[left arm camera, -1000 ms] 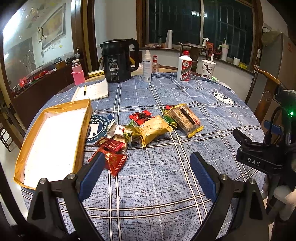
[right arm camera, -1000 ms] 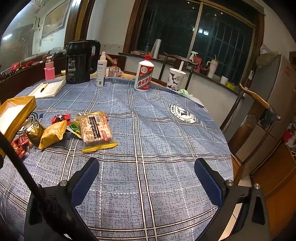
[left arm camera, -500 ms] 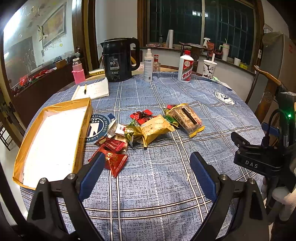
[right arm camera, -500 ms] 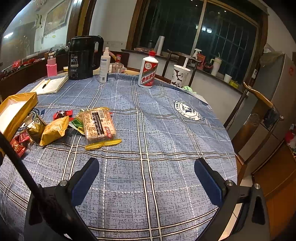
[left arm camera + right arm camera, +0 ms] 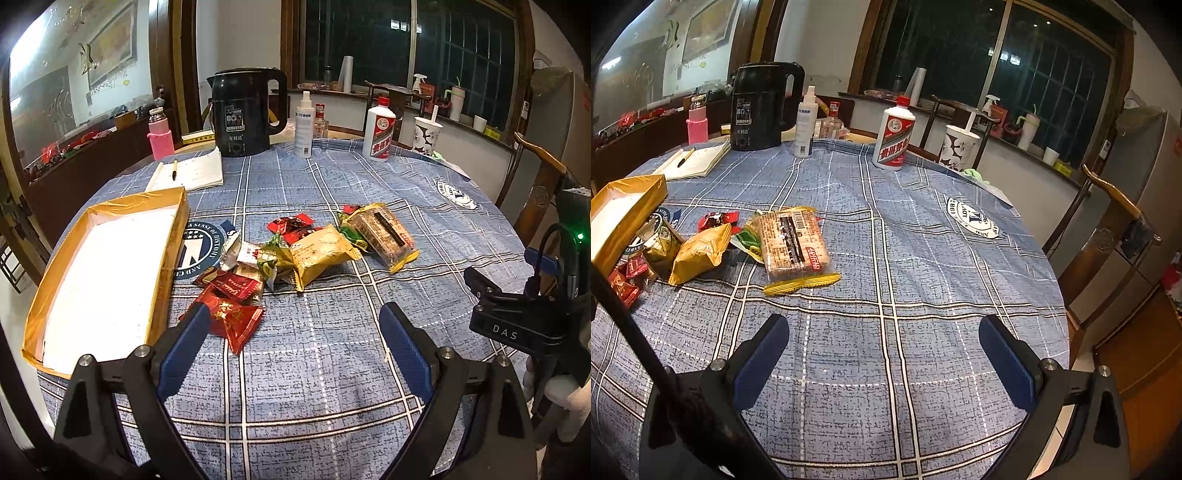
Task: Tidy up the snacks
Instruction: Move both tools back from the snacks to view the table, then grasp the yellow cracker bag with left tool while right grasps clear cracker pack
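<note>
A pile of snack packets lies mid-table on the blue plaid cloth: red packets (image 5: 231,314), a gold bag (image 5: 321,254) and a clear cracker pack (image 5: 384,232), which also shows in the right wrist view (image 5: 792,240). An empty gold-rimmed box (image 5: 107,273) lies left of the pile. My left gripper (image 5: 293,345) is open and empty, just short of the red packets. My right gripper (image 5: 884,352) is open and empty, over bare cloth to the right of the cracker pack; its body also shows in the left wrist view (image 5: 517,325).
At the table's far side stand a black kettle (image 5: 247,110), a spray bottle (image 5: 304,125), a white liquor bottle (image 5: 378,129), a paper cup (image 5: 424,134) and a notebook with pen (image 5: 188,173). A wooden chair (image 5: 1108,229) stands at the right edge.
Both grippers have drifted slightly forward toward the snacks and stay open. Nothing on the table has moved.
</note>
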`<state>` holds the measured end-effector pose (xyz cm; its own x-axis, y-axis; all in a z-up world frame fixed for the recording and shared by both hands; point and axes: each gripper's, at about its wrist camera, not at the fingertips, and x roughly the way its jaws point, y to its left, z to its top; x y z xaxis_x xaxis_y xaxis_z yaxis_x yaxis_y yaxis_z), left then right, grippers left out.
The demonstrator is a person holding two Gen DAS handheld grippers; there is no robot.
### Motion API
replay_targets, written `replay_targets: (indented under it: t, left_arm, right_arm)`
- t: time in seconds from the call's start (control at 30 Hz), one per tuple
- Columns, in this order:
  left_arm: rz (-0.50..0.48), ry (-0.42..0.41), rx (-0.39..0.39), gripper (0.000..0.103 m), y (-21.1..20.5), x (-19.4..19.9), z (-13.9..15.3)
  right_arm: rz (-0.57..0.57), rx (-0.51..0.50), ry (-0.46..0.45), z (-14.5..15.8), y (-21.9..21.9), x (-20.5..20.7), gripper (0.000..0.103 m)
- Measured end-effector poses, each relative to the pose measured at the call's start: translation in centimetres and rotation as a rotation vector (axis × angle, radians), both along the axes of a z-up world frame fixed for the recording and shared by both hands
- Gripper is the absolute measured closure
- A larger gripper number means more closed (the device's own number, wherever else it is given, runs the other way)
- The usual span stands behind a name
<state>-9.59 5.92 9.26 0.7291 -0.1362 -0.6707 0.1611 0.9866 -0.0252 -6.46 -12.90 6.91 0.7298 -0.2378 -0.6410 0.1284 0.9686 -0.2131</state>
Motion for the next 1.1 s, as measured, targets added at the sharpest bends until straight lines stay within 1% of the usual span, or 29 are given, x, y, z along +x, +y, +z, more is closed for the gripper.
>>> replay_targets:
  t: [0.07,0.13,0.2,0.27,0.3,0.33,0.37,0.4,0.47,0.53,0.57,0.63,0.67,0.77,0.9,1.0,1.1]
  left_arm:
    - [0.009,-0.001,0.000,0.010,0.5,0.6,0.1]
    - [0.035,-0.005,-0.014,0.010,1.6,1.7,0.5]
    - [0.056,-0.013,-0.024,0.010,2.7,2.8,0.8]
    - [0.067,-0.016,-0.035,0.010,3.7,4.0,0.9]
    - [0.062,-0.010,-0.047,0.012,4.2,4.9,0.9]
    - [0.058,-0.004,-0.051,0.017,4.4,5.4,0.8]
    - [0.042,0.011,-0.059,0.019,4.5,6.3,0.6]
    - [0.023,0.017,-0.060,0.019,4.4,6.9,0.5]
    - [-0.040,0.025,-0.031,0.019,3.3,8.4,0.2]
    - [-0.108,0.029,0.011,0.019,2.0,9.4,-0.2]
    - [-0.169,0.031,0.046,0.019,0.8,10.0,-0.6]
    - [-0.250,0.034,0.106,0.019,-0.8,10.9,-1.4]
    - [-0.290,0.039,0.131,0.019,-1.6,11.3,-1.8]
    - [-0.363,0.059,0.189,0.019,-3.1,12.3,-3.0]
    - [-0.416,0.076,0.265,0.019,-4.5,13.6,-4.8]
    - [-0.419,0.093,0.306,0.019,-5.0,14.2,-6.0]
    - [-0.428,0.105,0.311,0.020,-5.3,14.6,-6.5]
  right_arm:
    - [0.014,0.027,0.017,0.0,-0.1,0.6,0.000]
    - [0.042,0.109,0.035,0.2,-0.8,1.5,0.000]
    - [0.096,0.250,0.057,0.3,-1.7,2.9,0.000]
    - [0.158,0.417,0.087,0.0,-2.6,4.5,0.000]
    - [0.176,0.478,0.102,-0.3,-2.9,5.4,0.001]
    - [0.183,0.518,0.117,-0.6,-3.1,6.3,0.001]
    - [0.179,0.541,0.131,-1.1,-3.2,7.3,0.002]
    - [0.180,0.547,0.137,-1.4,-3.2,8.0,0.003]
    - [0.191,0.539,0.147,-1.7,-2.9,9.5,0.004]
    - [0.201,0.526,0.134,-1.8,-2.7,10.7,0.004]
    - [0.215,0.521,0.132,-1.9,-2.6,11.3,0.004]
    - [0.242,0.504,0.142,-2.1,-2.3,12.3,0.004]
    - [0.263,0.504,0.151,-2.3,-2.1,12.8,0.004]
    - [0.320,0.491,0.196,-3.0,-1.1,13.8,0.003]
    - [0.343,0.439,0.243,-4.2,0.2,15.0,0.003]
    - [0.352,0.425,0.268,-4.9,0.8,15.5,0.003]
    - [0.357,0.420,0.285,-5.5,1.0,15.8,0.003]
